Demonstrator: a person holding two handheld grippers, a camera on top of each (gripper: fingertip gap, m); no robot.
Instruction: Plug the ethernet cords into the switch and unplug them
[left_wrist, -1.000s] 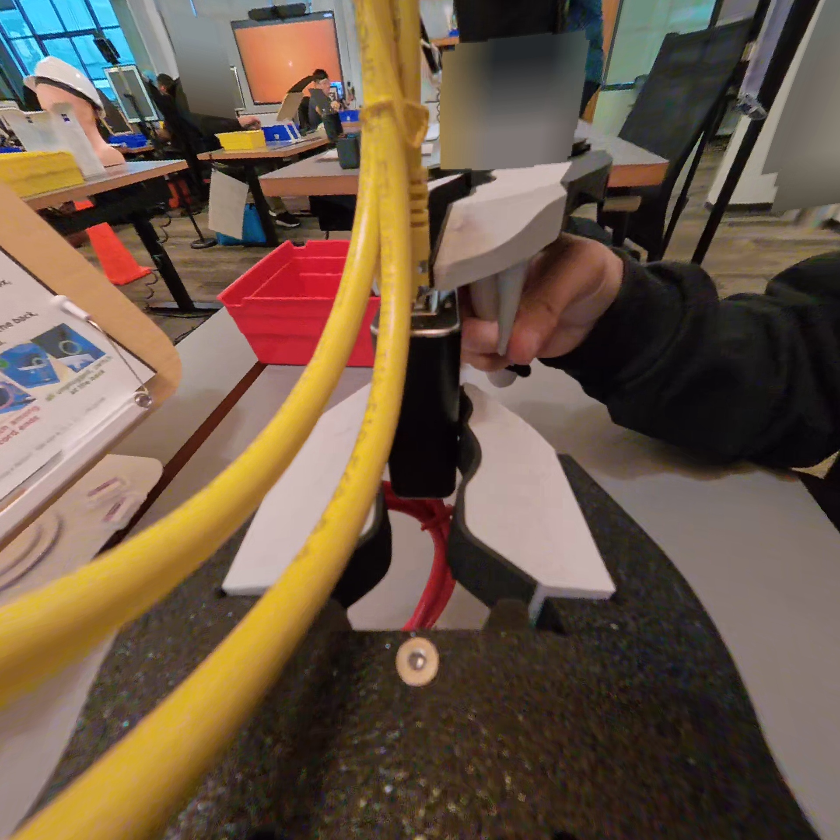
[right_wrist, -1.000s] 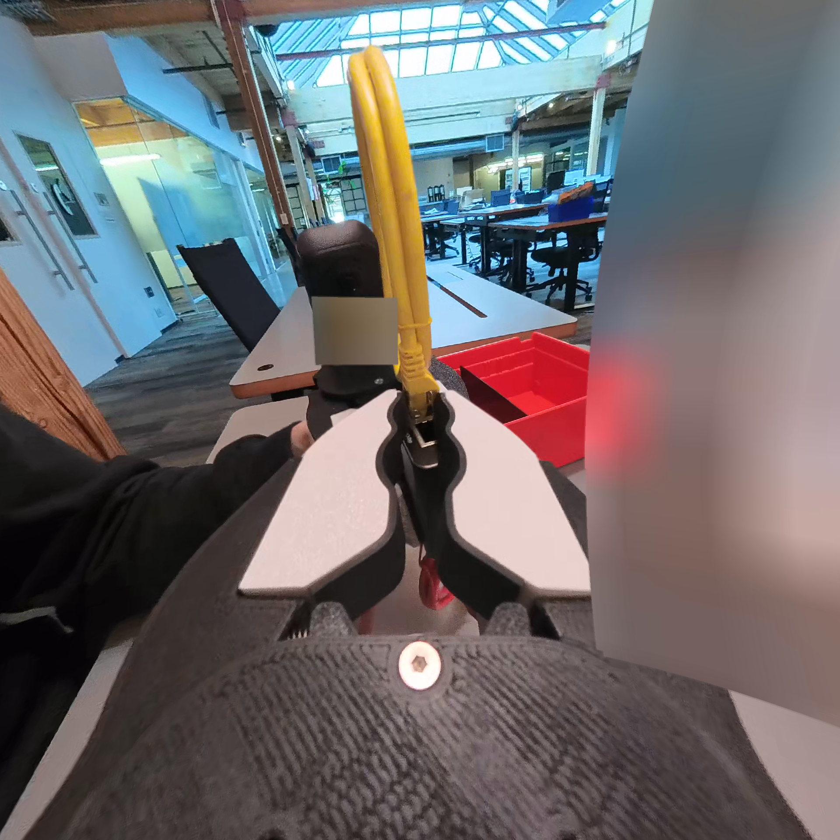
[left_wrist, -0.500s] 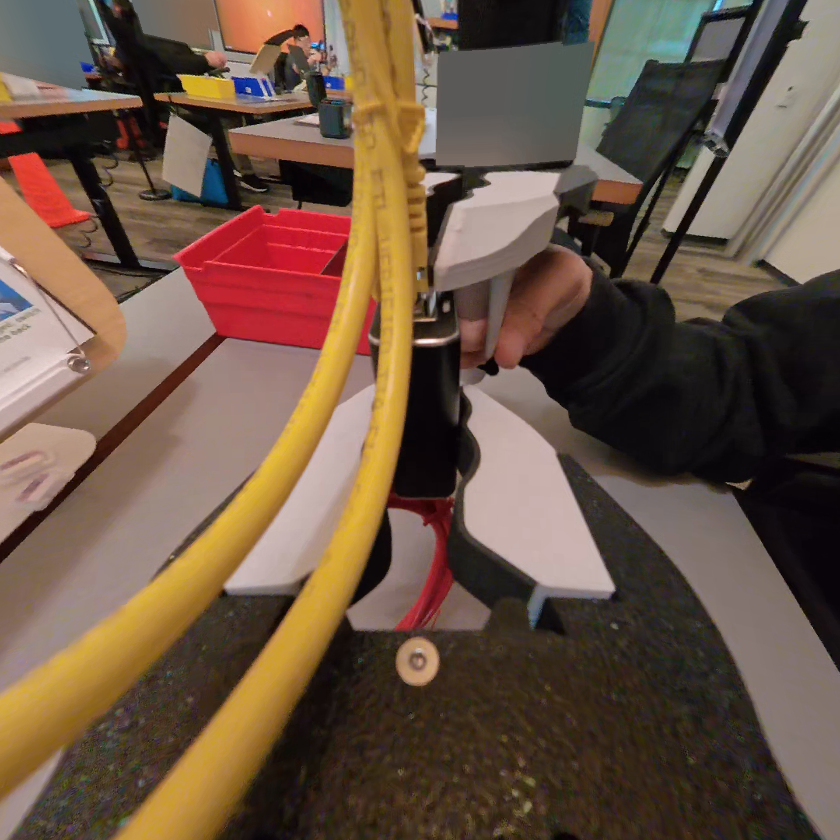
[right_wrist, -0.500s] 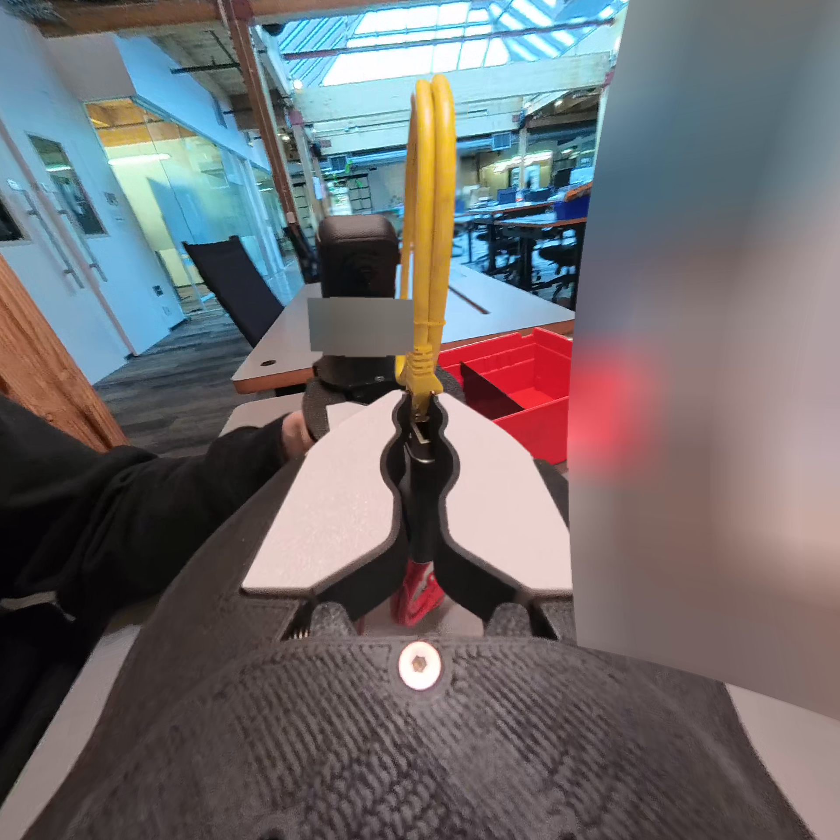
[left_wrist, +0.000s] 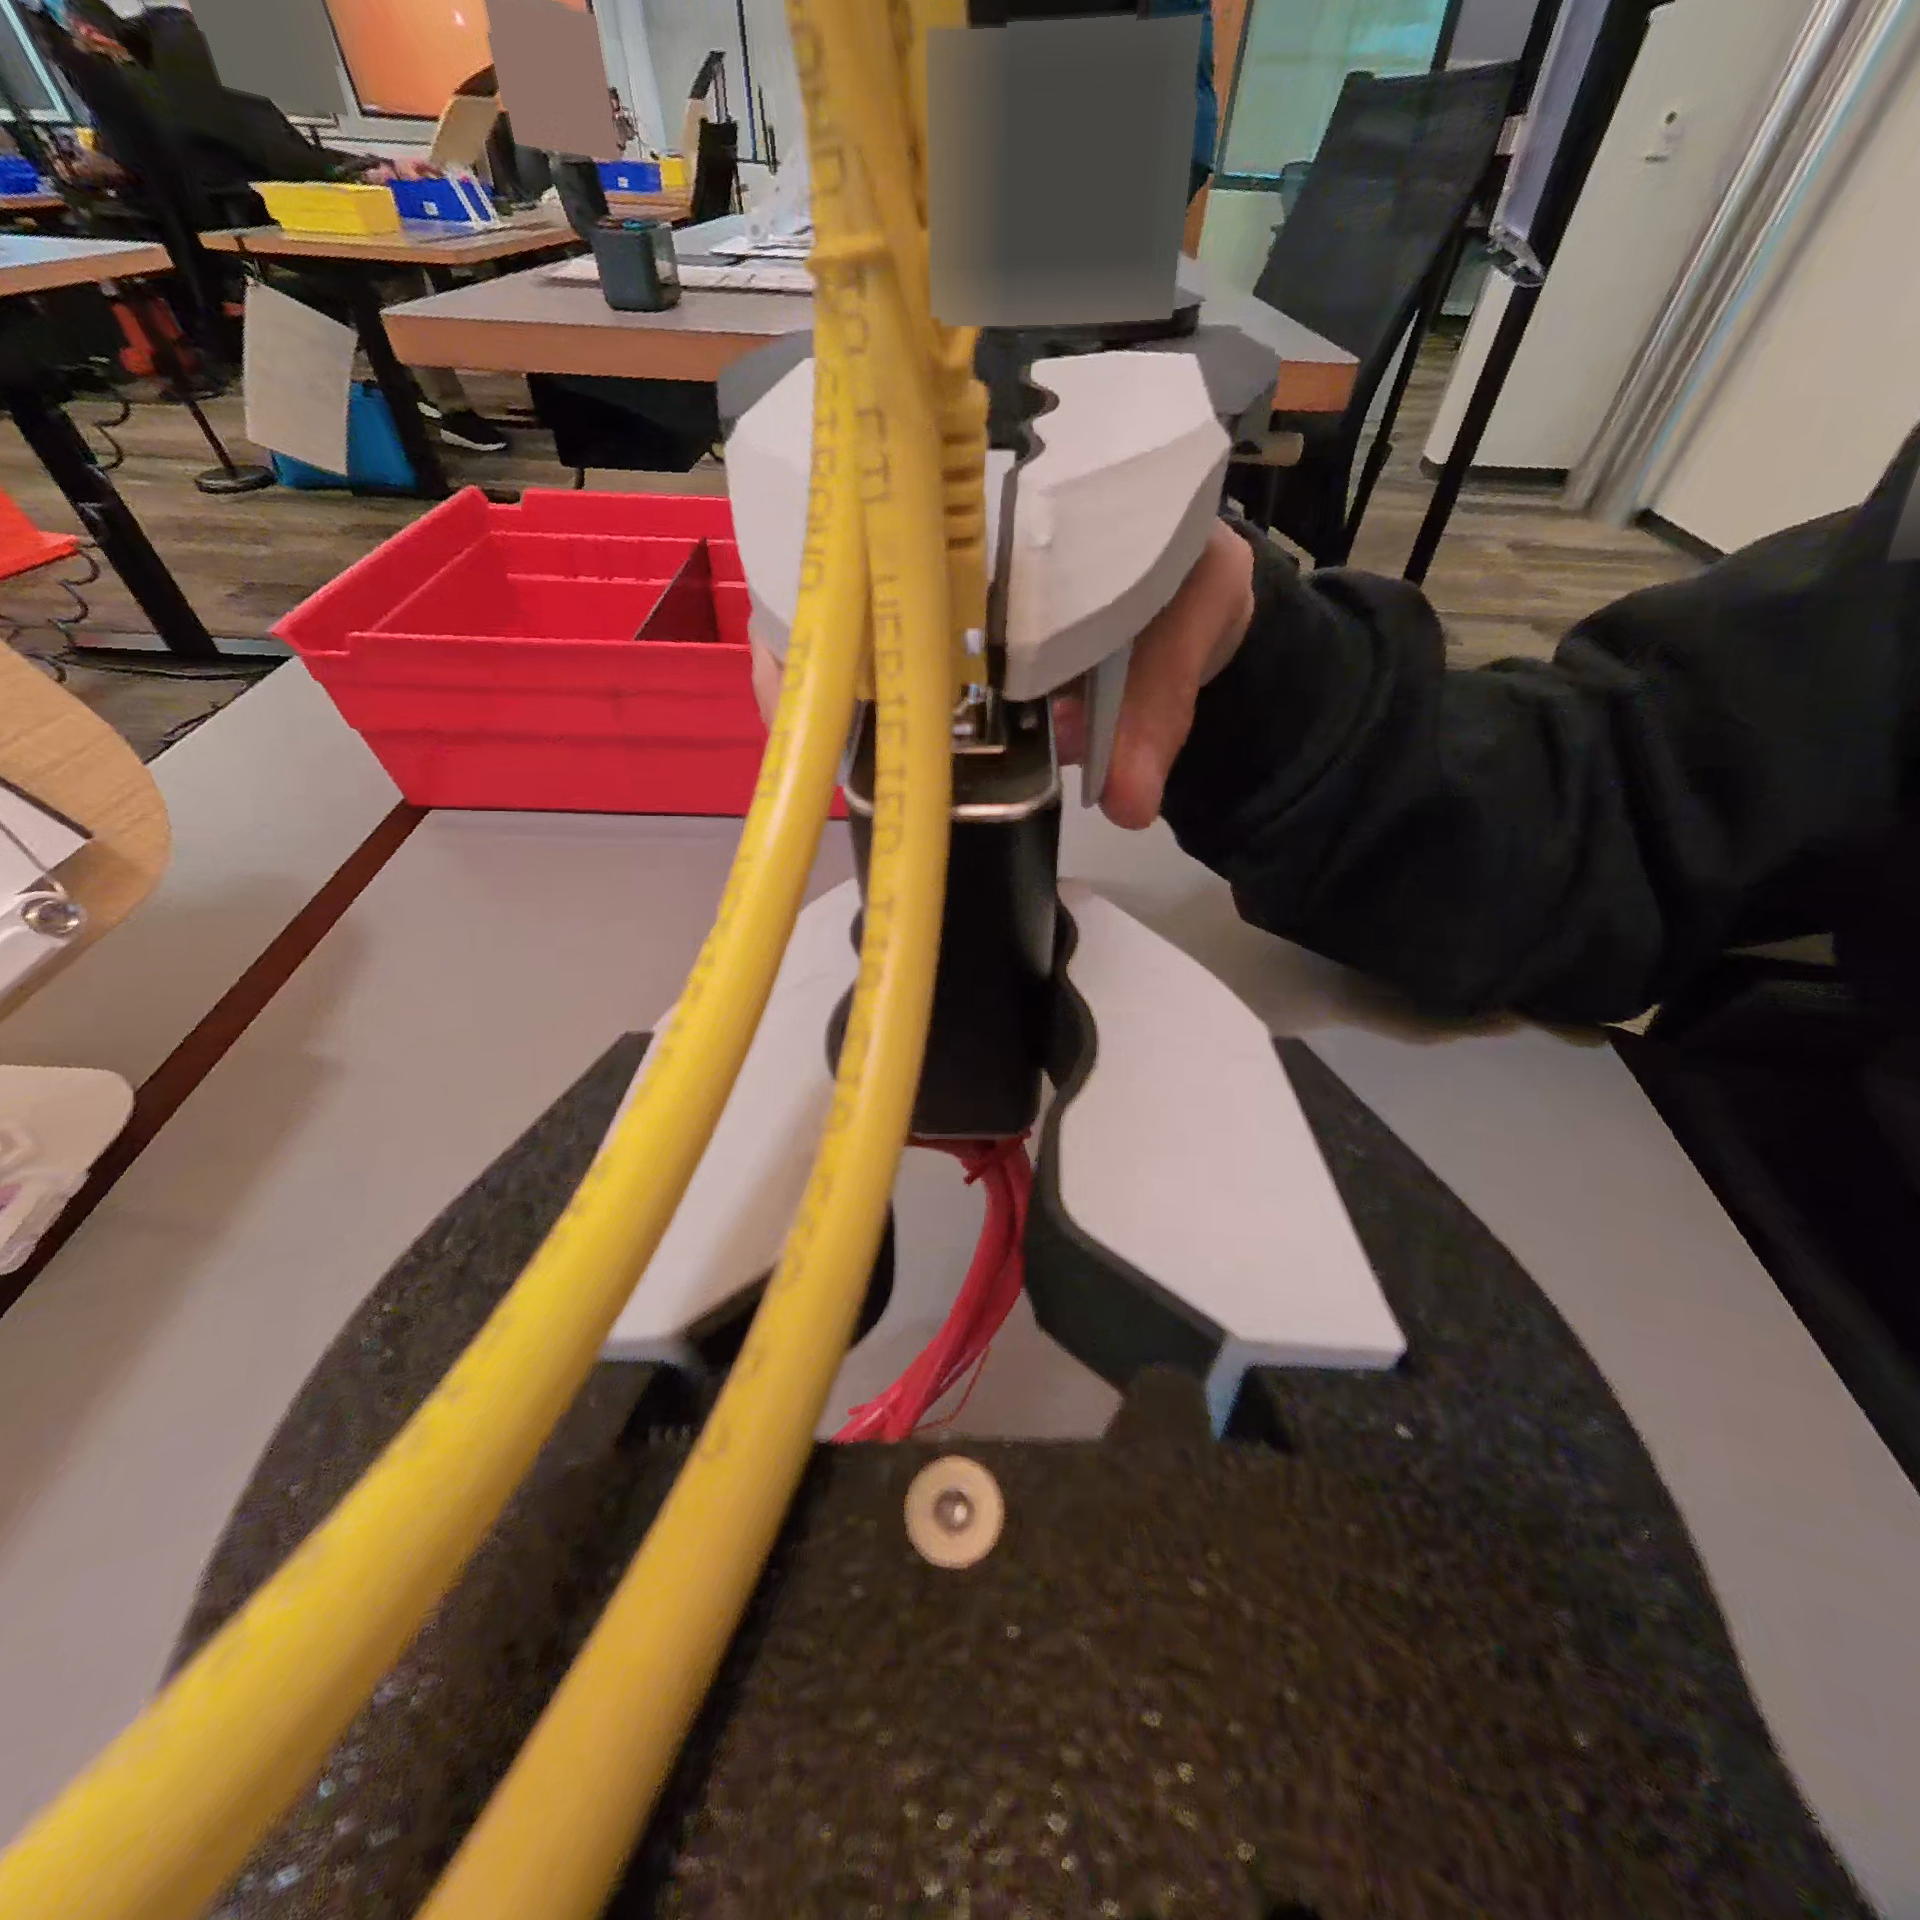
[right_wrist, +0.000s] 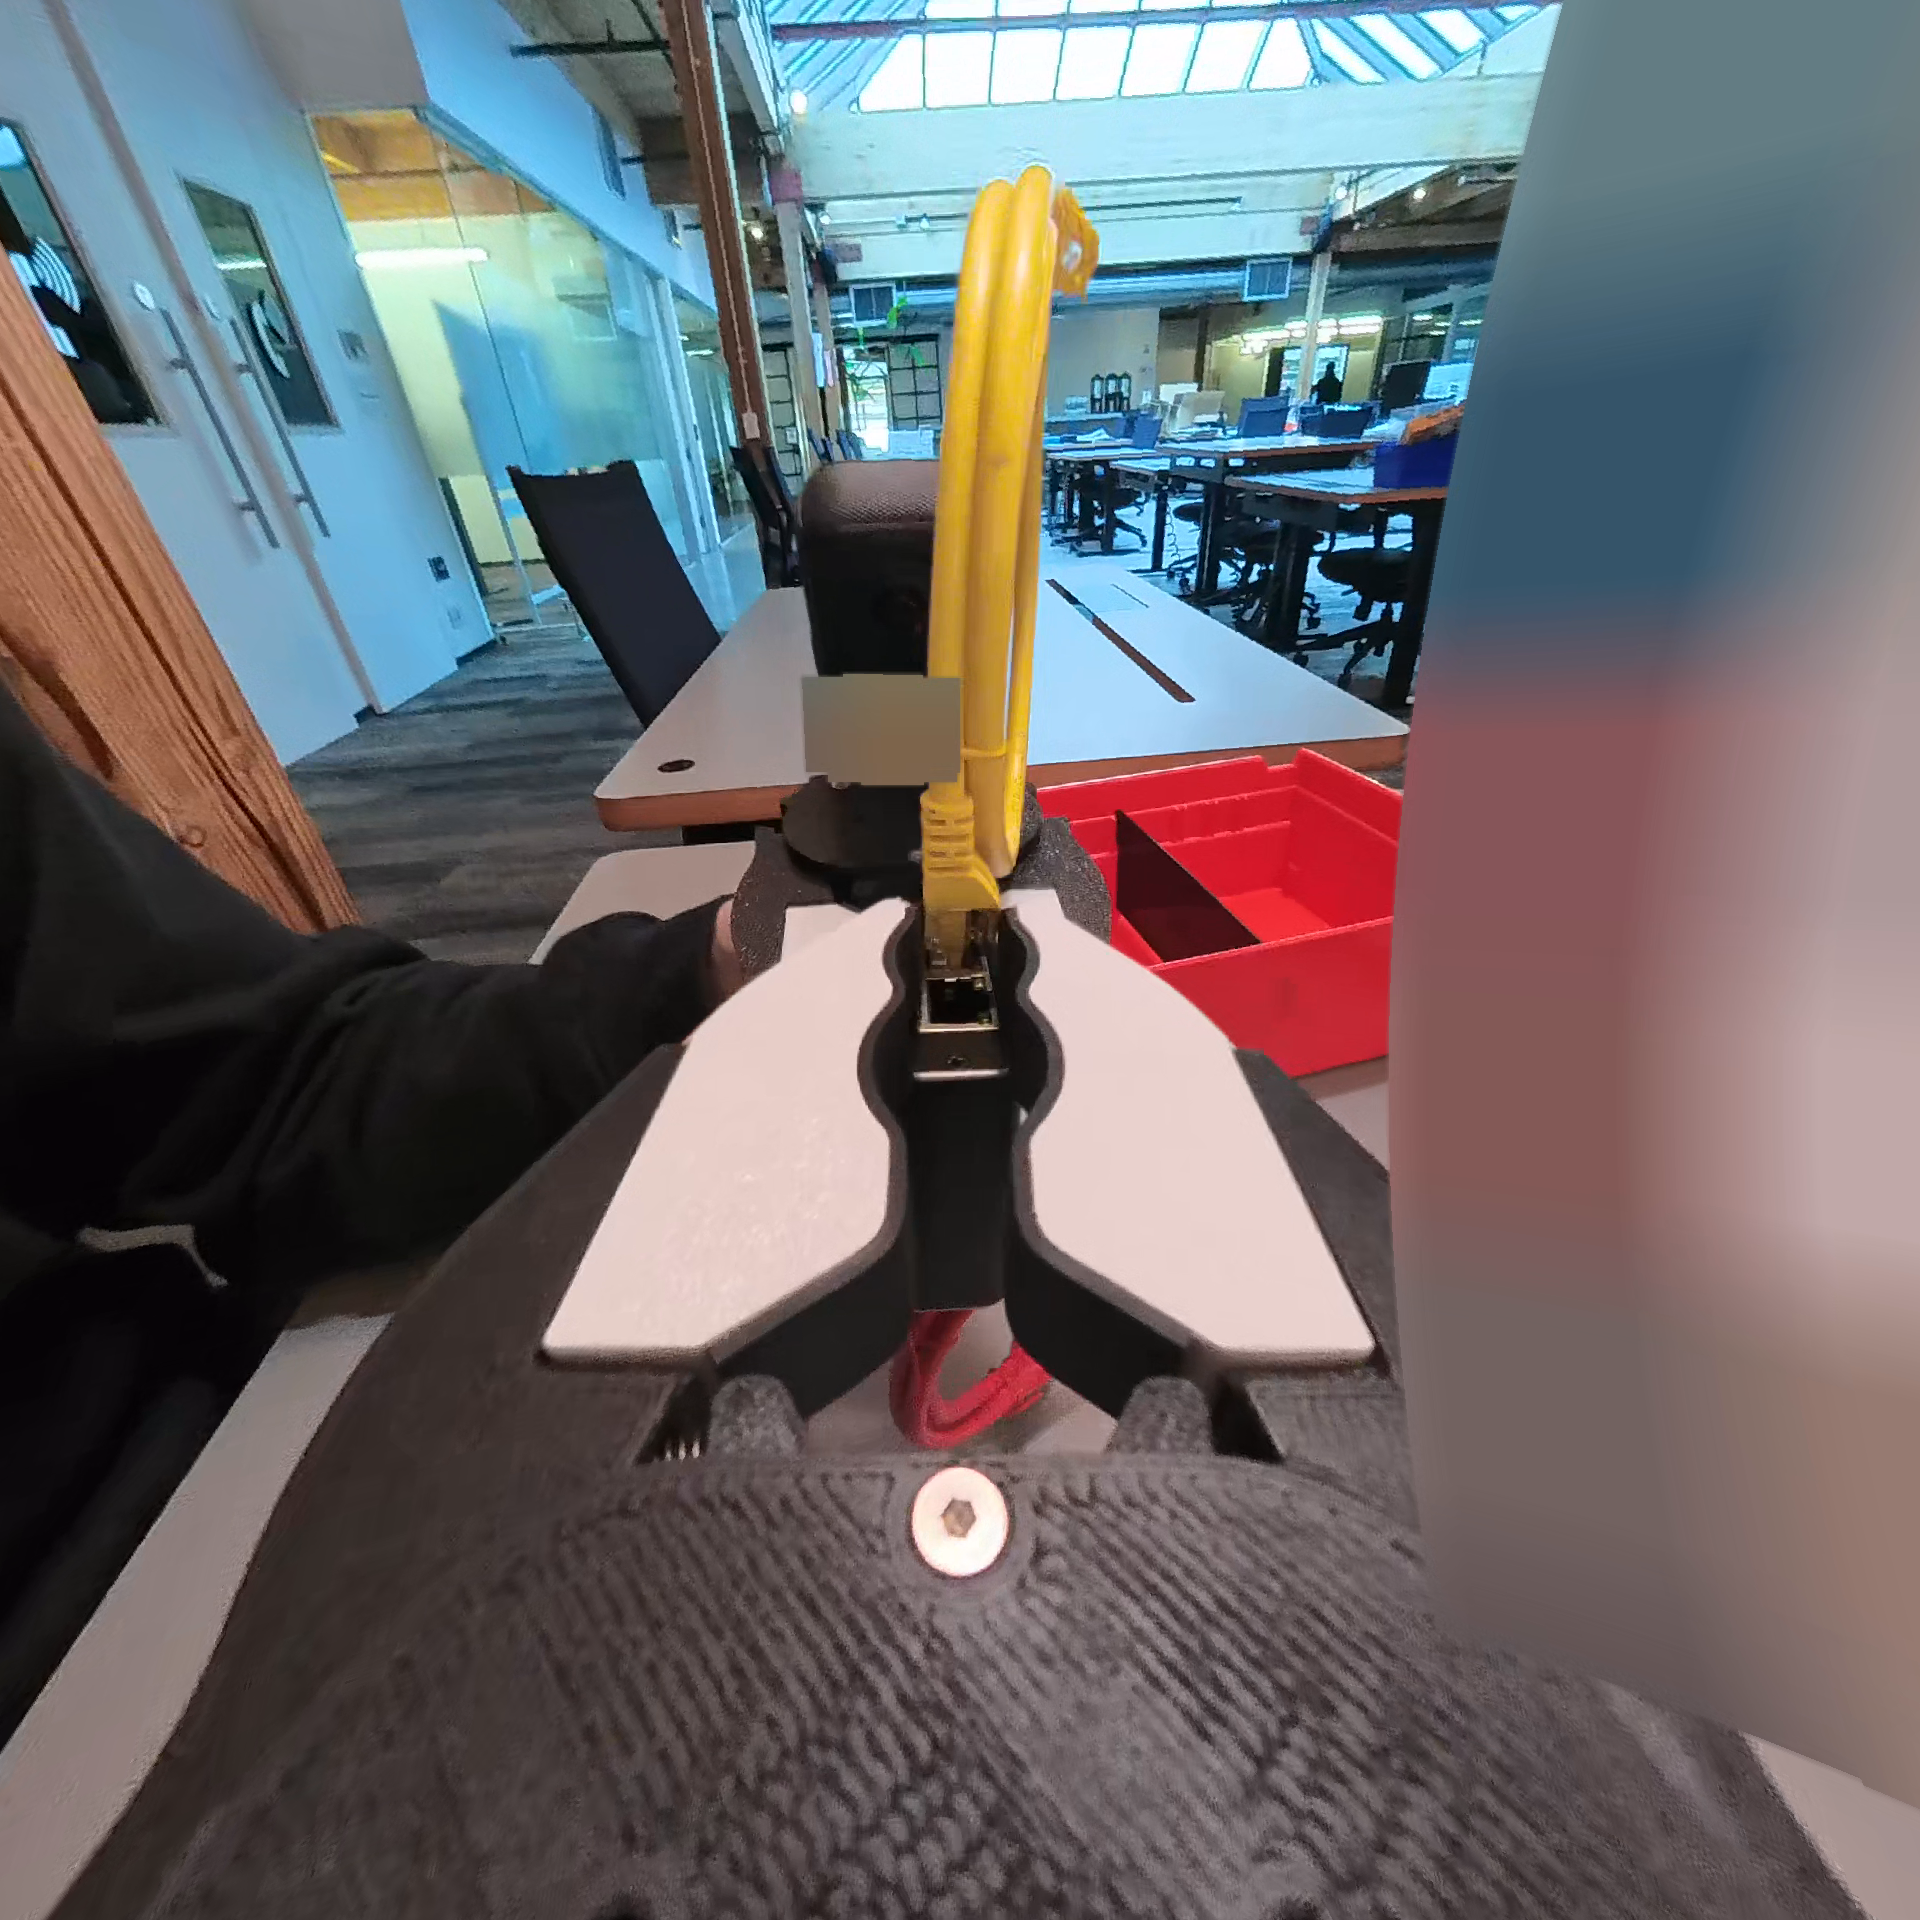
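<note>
Quick status from my end. Left tongs are clamped on the switch, the small black box standing dead centre in the left cam w/ its port end toward the top of the frame. Right tongs come in from the opposite side, tips pinched on the yellow plug right at that top end.

The relation that matters imo: the switch's long axis runs bottom-to-top through the middle of both frames, and the plug sits in line w/ it, directly above the port. So whatever comes next, push or pull, should go straight along that line w/ no sideways wiggle. Right tongs are obv the ones on the plug, and left is just the vise.

Differences btw the views: the right cam looks into the port face, and I see one dark open socket w/ the plug's clear tip just above it. I can't tell if the plug is seated in a neighbouring socket or only hovering at the mouth. The left cam doesn't show the socket at all, since the cable loops across the left-centre of the frame and covers that side of the switch. It does show the right tongs' tips biting at the latch area, though.

A red cord hangs from the switch's bottom end. The red bin sits upper left in the left cam, well apart.
</note>
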